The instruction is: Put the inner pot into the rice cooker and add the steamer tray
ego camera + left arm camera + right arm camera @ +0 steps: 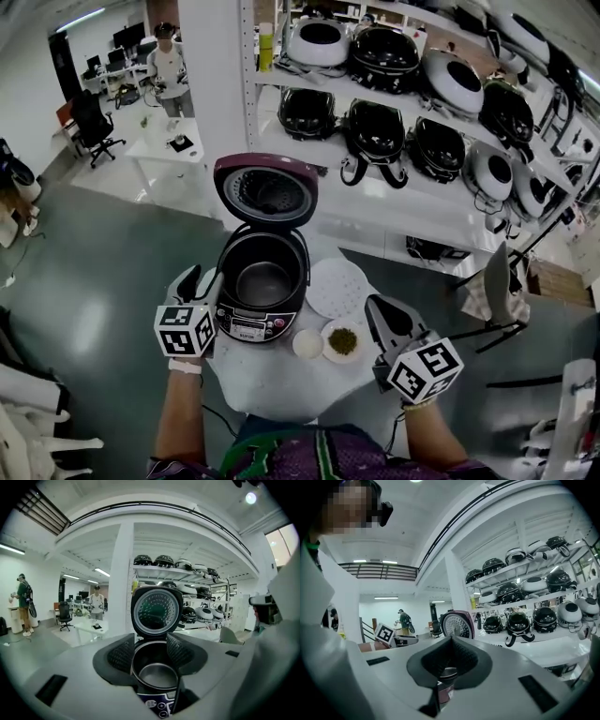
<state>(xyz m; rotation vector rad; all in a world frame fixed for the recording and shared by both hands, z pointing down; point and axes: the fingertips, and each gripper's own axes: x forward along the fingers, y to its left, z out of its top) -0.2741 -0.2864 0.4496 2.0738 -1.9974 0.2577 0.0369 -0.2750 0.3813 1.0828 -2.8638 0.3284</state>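
Note:
The dark red rice cooker (262,298) stands on a small white table with its lid (267,190) raised. The metal inner pot (263,280) sits inside it and also shows in the left gripper view (158,675). A white perforated steamer tray (337,287) lies flat on the table just right of the cooker. My left gripper (201,280) hovers at the cooker's left front, open, with nothing between its fingers (150,652). My right gripper (379,315) hangs near the tray's right edge, shut and empty (450,654).
A small white bowl (307,344) and a bowl of green beans (343,340) sit in front of the tray. White shelves (412,202) with several rice cookers stand behind the table. A chair (500,286) is at the right. A person (168,70) stands far back left.

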